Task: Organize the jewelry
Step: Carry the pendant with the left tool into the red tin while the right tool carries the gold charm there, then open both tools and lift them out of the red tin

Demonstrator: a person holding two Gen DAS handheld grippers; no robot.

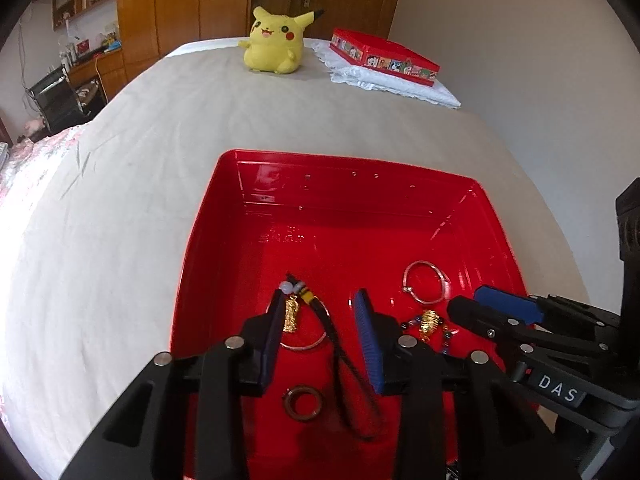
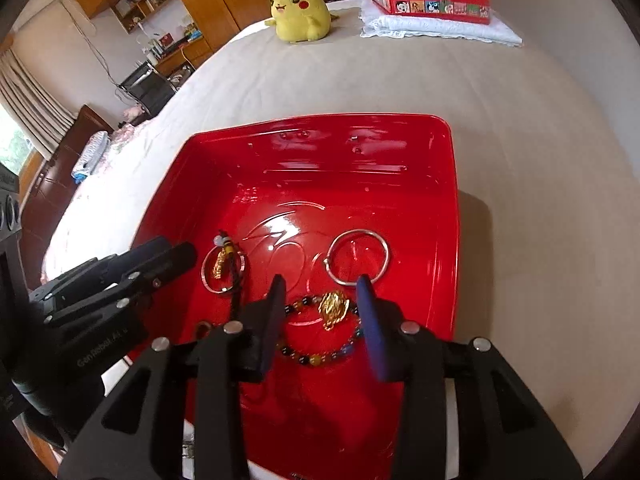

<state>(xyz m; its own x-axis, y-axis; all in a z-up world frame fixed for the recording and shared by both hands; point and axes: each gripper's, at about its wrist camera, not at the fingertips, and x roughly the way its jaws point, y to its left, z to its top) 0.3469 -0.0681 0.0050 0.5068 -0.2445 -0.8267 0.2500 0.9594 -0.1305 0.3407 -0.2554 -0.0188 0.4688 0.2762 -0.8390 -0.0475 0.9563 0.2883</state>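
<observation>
A glossy red tray lies on the bed with jewelry in it. My left gripper is open over a gold pendant on a black cord; the pendant lies by the left finger, not pinched. A thin silver ring lies under the pendant, and a brown ring sits nearer me. My right gripper is open above a beaded bracelet with a gold charm. A silver bangle lies just beyond.
A yellow plush toy sits at the far end of the beige bedsheet. A red printed box rests on a white lace cloth beside it. Wooden wardrobes and a desk stand to the left.
</observation>
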